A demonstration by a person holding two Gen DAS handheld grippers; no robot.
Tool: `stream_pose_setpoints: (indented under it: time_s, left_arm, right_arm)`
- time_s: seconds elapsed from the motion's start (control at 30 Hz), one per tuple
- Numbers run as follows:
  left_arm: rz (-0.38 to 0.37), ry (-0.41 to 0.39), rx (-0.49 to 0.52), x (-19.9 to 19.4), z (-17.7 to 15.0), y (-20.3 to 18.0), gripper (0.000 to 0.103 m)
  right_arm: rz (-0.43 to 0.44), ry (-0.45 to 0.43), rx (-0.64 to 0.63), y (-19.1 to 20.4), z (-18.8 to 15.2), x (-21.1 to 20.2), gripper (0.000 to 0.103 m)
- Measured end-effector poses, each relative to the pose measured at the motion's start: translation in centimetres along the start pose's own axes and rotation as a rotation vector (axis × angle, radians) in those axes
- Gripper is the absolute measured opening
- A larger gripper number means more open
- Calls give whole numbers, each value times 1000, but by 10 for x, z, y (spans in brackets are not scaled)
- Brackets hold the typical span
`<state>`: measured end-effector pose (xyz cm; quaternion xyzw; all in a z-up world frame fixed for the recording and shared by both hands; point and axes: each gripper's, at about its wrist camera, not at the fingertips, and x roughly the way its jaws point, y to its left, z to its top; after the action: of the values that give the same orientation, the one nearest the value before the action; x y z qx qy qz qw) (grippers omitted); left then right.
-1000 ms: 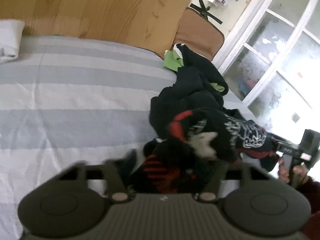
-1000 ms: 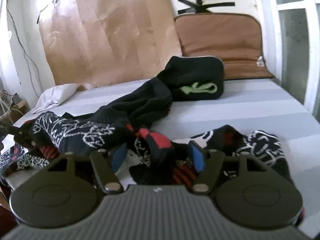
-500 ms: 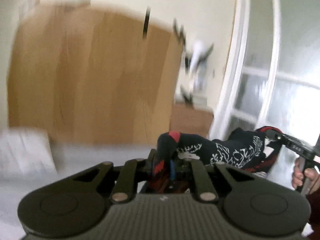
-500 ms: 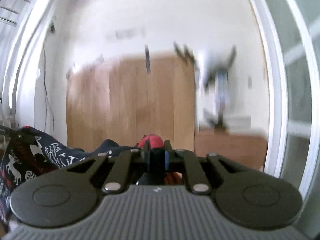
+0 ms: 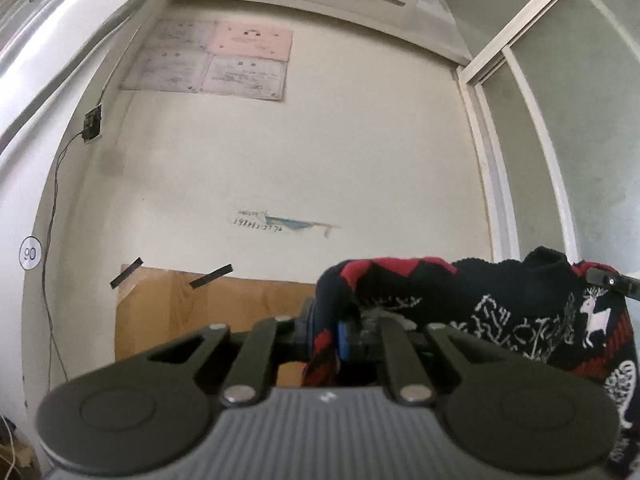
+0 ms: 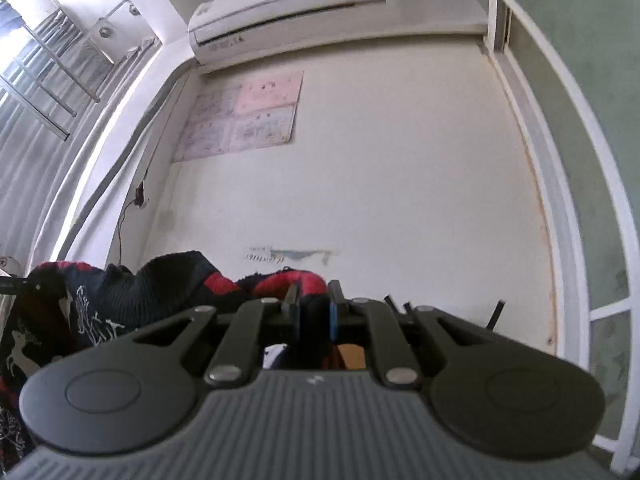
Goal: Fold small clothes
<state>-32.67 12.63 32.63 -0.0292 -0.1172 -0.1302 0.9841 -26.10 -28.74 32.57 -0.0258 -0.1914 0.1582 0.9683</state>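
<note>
A small dark knit sweater (image 5: 500,304) with red bands and white reindeer patterns hangs in the air, stretched between both grippers. My left gripper (image 5: 326,334) is shut on one red-trimmed edge of it. My right gripper (image 6: 314,316) is shut on another red-trimmed edge of the sweater (image 6: 120,296), which sags to the left in that view. The tip of the right gripper (image 5: 608,280) shows at the right edge of the left wrist view. Both cameras point up at the wall; the bed is hidden.
A cream wall (image 5: 280,168) with taped papers (image 5: 212,60) and an air conditioner (image 6: 288,4) fills both views. A wooden board (image 5: 192,312) leans against the wall below. A white window frame (image 6: 568,240) runs down the right.
Both grippers shut on the sweater on the bed and lifted it high. The cameras tilted up from the bed to the wall, and the sweater now hangs spread between them.
</note>
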Motion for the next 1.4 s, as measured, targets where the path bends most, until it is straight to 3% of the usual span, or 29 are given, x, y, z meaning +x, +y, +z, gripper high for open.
stream_pose_setpoints:
  time_s: [0.2, 0.3, 0.37, 0.4, 0.43, 0.47, 0.5, 0.57, 0.63, 0.77, 0.8, 0.9, 0.97, 1.0, 1.03, 1.1, 1.13, 1.2, 1.27, 1.3, 1.33, 1.4]
  left_arm:
    - [39, 226, -50, 58, -50, 17, 9]
    - [129, 382, -12, 120, -114, 20, 10]
    - [190, 478, 2, 162, -176, 22, 22]
    - [239, 570, 26, 187, -213, 25, 23]
    - [307, 706, 48, 213, -253, 30, 18]
    - [362, 848, 29, 227, -289, 40, 7]
    - [355, 929, -46, 225, -314, 52, 5]
    - [294, 935, -153, 200, -332, 74, 10]
    - [295, 917, -161, 166, -333, 95, 11]
    - [266, 930, -281, 118, -320, 134, 42]
    - [250, 937, -307, 109, -318, 137, 44]
    - [150, 969, -349, 89, -324, 127, 49]
    - [92, 984, -330, 77, -326, 107, 52]
    - [76, 1001, -321, 72, -329, 98, 52]
    - [64, 1019, -311, 71, -333, 90, 48]
    - [49, 1030, -265, 69, -338, 74, 28]
    - [36, 1031, -228, 69, -337, 67, 14]
    - [47, 1032, -213, 69, -333, 65, 10]
    - [64, 1024, -226, 71, -329, 73, 7]
    - [83, 1017, -223, 70, -326, 77, 7]
    - [116, 1004, -221, 70, -323, 82, 7]
    - [196, 974, -214, 71, -316, 94, 7]
  right_arm:
    - [-26, 207, 33, 4, -64, 42, 15]
    - [-84, 320, 27, -1, -131, 90, 15]
    - [-151, 400, 40, -5, -199, 132, 23]
    - [-175, 476, 35, -5, -230, 155, 39]
    - [-207, 601, 22, -9, -269, 171, 44]
    - [-240, 750, 15, -14, -303, 179, 42]
    - [-252, 854, 35, -20, -326, 175, 41]
    - [-189, 906, 131, -38, -347, 141, 44]
    - [-156, 940, 186, -55, -352, 103, 69]
    - [-146, 1006, 275, -78, -349, 39, 75]
    - [-148, 1023, 290, -80, -348, 32, 79]
    - [-131, 1034, 350, -78, -346, -2, 78]
    - [-103, 1018, 346, -63, -350, -16, 57]
    - [-111, 1001, 305, -53, -350, -22, 29]
    - [-102, 989, 277, -44, -348, -24, 13]
    - [-115, 990, 216, -34, -338, -17, 10]
    - [-141, 970, 138, -32, -329, -17, 10]
    - [-215, 924, -41, -39, -308, -7, 10]
    - [-344, 866, -250, -58, -291, 8, 11]
    - [-416, 846, -341, -71, -288, 17, 16]
    - [-479, 848, -386, -83, -289, 24, 30]
    - [-599, 874, -348, -104, -289, 34, 33]
